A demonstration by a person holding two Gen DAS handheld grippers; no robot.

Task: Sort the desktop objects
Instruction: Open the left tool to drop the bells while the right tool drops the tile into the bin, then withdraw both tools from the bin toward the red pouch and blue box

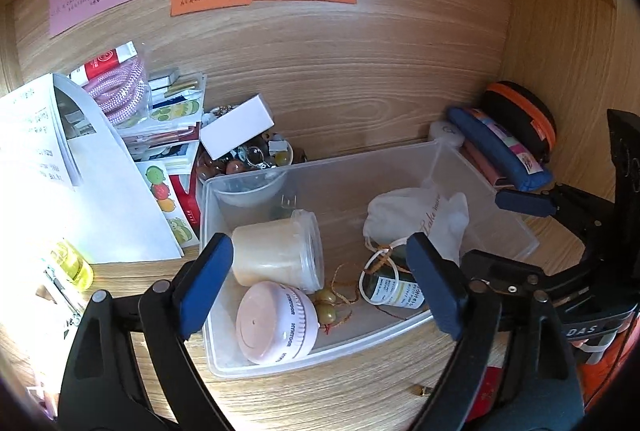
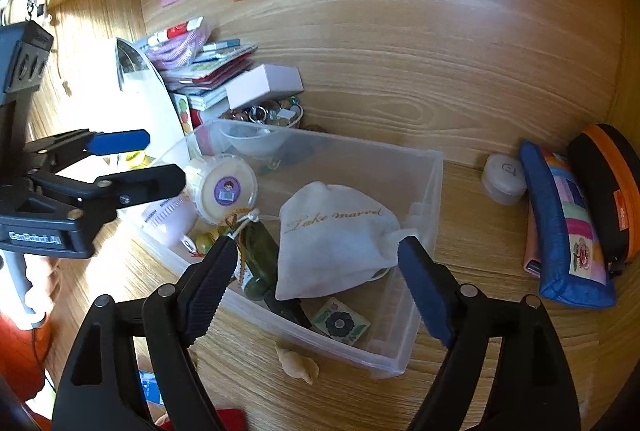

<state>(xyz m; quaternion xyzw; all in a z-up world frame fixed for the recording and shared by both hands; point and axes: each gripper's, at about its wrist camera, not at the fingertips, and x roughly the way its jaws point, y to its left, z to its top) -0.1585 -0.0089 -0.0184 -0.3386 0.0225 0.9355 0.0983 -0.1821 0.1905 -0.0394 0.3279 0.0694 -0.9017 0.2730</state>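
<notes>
Clear rectangular plastic bin (image 2: 420, 191) sits on the wooden desk (image 2: 480, 231), long axis running left-back to right-front in the right wrist view. Both claws hover over its near rim, jaws spread wide, nothing held. Right gripper (image 2: 316, 271) brackets the white drawstring cloth pouch (image 2: 332, 231), straight ahead and below; it is the nearer one. Left gripper (image 1: 316, 279) faces the cream lidded plastic jar (image 1: 276, 251) lying on its side and the pink round timer (image 1: 276, 323). Beside the pouch: dark green labelled bottle (image 2: 260, 255), partly under the cloth, probably tangled in cord. Outside, near the bin's front wall, a small beige shell-like lump (image 2: 296, 363).
</notes>
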